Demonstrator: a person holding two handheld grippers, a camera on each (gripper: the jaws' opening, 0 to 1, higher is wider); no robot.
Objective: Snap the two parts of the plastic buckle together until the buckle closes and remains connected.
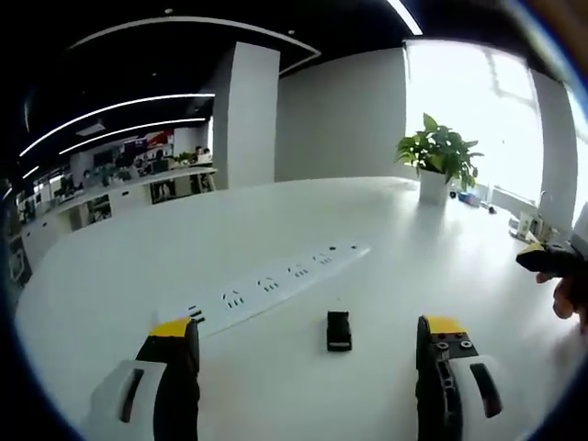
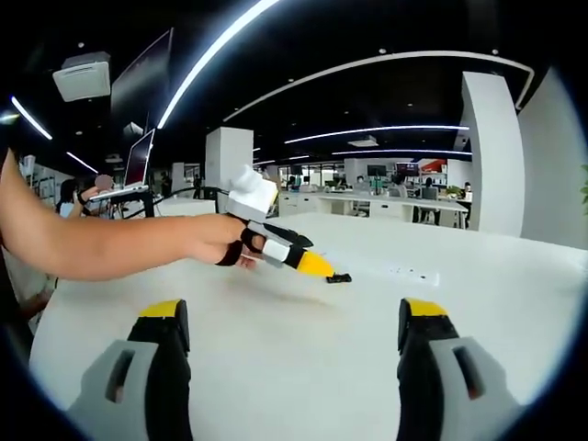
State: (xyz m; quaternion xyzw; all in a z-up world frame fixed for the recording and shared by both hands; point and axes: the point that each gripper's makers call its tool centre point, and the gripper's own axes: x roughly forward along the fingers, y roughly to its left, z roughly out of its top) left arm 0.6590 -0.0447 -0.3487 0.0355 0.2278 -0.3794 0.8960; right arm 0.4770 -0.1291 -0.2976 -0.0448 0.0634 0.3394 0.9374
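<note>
A small black plastic buckle piece (image 1: 339, 331) lies flat on the white table (image 1: 276, 386), just ahead of my left gripper (image 1: 308, 342) and a little right of the middle of its gap. The left jaws stand wide apart, open, with nothing held. From the right gripper view the same buckle piece (image 2: 338, 277) rests at the yellow tip of the left gripper (image 2: 310, 264), which a person's hand (image 2: 220, 241) holds low over the table. My right gripper (image 2: 294, 333) is open and holds nothing, well short of the buckle. It also enters the left gripper view as the right gripper (image 1: 544, 260).
A long white power strip (image 1: 276, 280) lies across the table behind the buckle. A potted plant (image 1: 439, 156) stands at the far edge near bright windows. The person's forearm (image 2: 101, 243) reaches in from the left. Office desks and a pillar (image 1: 250, 115) stand beyond.
</note>
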